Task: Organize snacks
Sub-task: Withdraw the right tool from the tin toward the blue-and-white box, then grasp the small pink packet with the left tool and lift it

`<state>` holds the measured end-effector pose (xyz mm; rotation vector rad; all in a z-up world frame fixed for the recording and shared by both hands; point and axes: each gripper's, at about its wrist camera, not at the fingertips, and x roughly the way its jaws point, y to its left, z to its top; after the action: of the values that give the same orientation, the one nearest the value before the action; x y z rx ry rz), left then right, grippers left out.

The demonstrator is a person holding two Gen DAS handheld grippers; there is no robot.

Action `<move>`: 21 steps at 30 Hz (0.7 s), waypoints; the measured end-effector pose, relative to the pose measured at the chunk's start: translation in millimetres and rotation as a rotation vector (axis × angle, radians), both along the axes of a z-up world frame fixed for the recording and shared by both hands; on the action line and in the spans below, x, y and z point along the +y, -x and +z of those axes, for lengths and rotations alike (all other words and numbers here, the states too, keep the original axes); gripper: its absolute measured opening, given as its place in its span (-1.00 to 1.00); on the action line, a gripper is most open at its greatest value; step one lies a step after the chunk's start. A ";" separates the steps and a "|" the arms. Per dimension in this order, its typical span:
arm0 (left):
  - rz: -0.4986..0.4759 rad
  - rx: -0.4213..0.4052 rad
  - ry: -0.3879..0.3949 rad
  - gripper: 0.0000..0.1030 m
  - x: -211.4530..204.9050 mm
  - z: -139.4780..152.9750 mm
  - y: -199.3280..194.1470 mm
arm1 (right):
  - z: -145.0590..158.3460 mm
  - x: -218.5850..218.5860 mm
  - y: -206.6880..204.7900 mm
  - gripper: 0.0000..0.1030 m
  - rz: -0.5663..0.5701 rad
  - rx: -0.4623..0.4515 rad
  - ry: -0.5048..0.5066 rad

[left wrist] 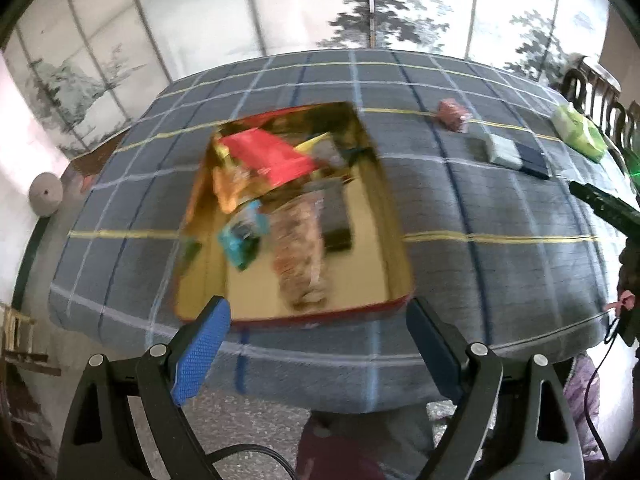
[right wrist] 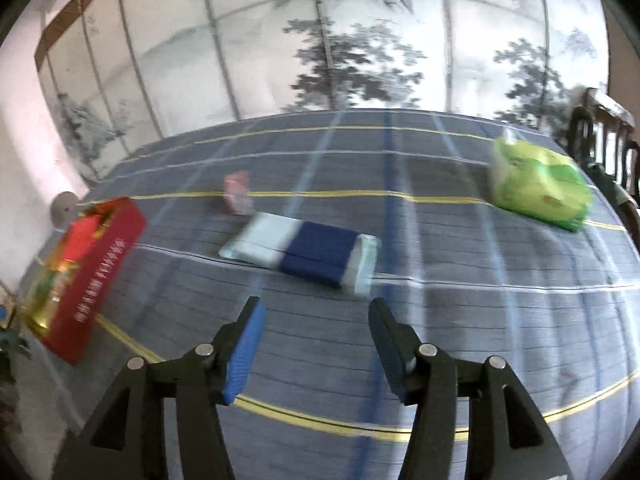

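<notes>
A red tin box with a gold inside (left wrist: pixel 394 240) sits on the checked tablecloth and holds several snack packs, among them a red pack (left wrist: pixel 268 156). My left gripper (left wrist: pixel 318 312) is open and empty just before the tin's near rim. In the right wrist view the tin (right wrist: pixel 104 264) is at the left. A pale and navy blue pack (right wrist: pixel 304 248) lies flat ahead of my right gripper (right wrist: pixel 316 312), which is open and empty above the cloth. A small pink pack (right wrist: pixel 238 194) lies behind it, and a green pack (right wrist: pixel 540 188) lies at the far right.
The pink pack (left wrist: pixel 452 114), blue pack (left wrist: pixel 512 154) and green pack (left wrist: pixel 578 132) lie to the right of the tin. My right gripper's black body (left wrist: pixel 604 206) enters at the right edge. A painted screen stands behind the table. Chair backs (right wrist: pixel 600 140) stand at the right.
</notes>
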<state>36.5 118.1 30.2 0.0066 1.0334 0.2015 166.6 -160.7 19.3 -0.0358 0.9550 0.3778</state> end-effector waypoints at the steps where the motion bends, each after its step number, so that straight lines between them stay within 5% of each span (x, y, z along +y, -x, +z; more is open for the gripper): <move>1: -0.010 0.002 -0.004 0.69 -5.5 2.4 -5.0 | -3.3 -8.9 -2.2 0.09 -0.016 0.003 0.013; 10: -0.099 -0.016 -0.045 0.69 -63.5 18.3 -75.9 | -29.4 -82.5 -24.8 0.11 -0.186 0.065 0.004; 21: -0.154 -0.018 -0.112 0.71 -120.0 5.4 -157.6 | -34.3 -98.2 -29.9 0.33 -0.183 0.082 -0.080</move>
<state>194.1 -1.9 35.6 0.1853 0.9981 0.1192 196.5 -258.8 -15.1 0.1404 1.0145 0.2498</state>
